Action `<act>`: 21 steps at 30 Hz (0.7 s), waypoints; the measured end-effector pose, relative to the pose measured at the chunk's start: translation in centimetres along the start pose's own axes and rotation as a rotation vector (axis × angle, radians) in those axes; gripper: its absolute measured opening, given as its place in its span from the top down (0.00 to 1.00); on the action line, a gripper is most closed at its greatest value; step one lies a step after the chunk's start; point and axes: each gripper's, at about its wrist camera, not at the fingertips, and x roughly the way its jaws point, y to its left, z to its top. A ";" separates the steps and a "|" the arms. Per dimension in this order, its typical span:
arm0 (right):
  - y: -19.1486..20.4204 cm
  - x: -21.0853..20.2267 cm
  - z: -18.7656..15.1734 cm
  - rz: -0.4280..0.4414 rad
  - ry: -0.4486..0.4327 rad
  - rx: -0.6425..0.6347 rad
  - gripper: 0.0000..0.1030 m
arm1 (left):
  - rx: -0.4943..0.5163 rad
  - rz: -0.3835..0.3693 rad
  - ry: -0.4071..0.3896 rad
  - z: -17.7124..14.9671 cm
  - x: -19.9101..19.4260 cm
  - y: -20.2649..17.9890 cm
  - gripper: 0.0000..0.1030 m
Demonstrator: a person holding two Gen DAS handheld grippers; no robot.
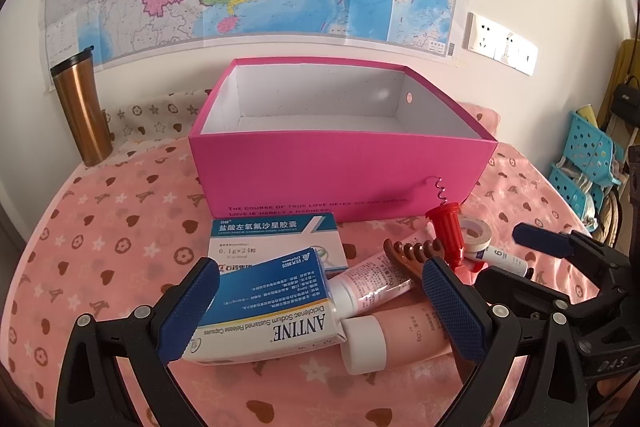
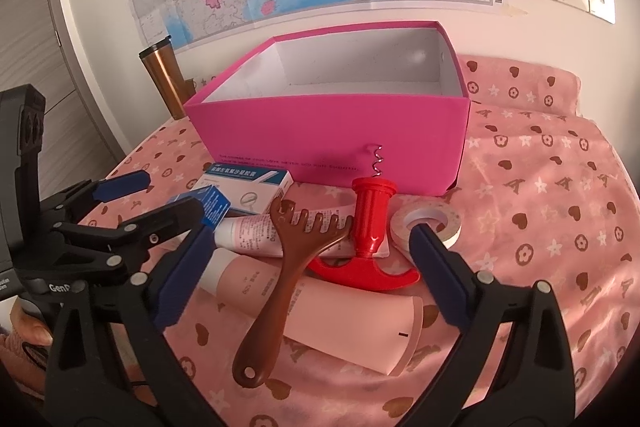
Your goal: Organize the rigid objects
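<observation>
A pink patterned cloth (image 1: 120, 219) covers the table, and against the far edge stands an open pink box (image 1: 340, 179), its white inside showing nothing. At the far left corner stands a copper tumbler (image 1: 82, 107). Just in front of the box lie the loose things: 2 pink tubes (image 2: 344, 323), the larger nearer, a blue-and-white medicine carton (image 1: 276, 239) flat by the box wall, and a second carton (image 1: 264, 311) tilted against it. A brown comb-like scraper (image 2: 280, 279) rests across the tubes, touching a red corkscrew (image 2: 370, 223); a tape roll (image 2: 428, 221) sits beside that. The left claw (image 1: 320, 307) gapes wide around the tilted carton, gripping nothing. The right claw (image 2: 312, 267) spreads wide over scraper and corkscrew.
</observation>
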 end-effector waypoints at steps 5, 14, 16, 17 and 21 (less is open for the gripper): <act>-0.6 0.9 -0.5 0.025 0.049 0.026 0.20 | 0.005 -0.011 0.007 -0.1 0.1 -0.1 0.00; -0.5 3.4 -1.9 0.115 0.182 0.057 0.45 | 0.000 -0.021 0.017 -0.8 0.4 0.6 0.00; -0.3 3.9 -2.0 0.116 0.192 0.054 0.49 | -0.008 -0.021 0.022 -1.0 0.5 0.9 0.00; -0.2 4.2 -1.8 0.119 0.196 0.052 0.50 | -0.014 -0.022 0.025 -1.1 0.5 1.1 0.00; 0.1 5.1 -1.5 0.121 0.217 0.045 0.53 | -0.027 -0.025 0.030 -1.2 0.7 1.6 0.00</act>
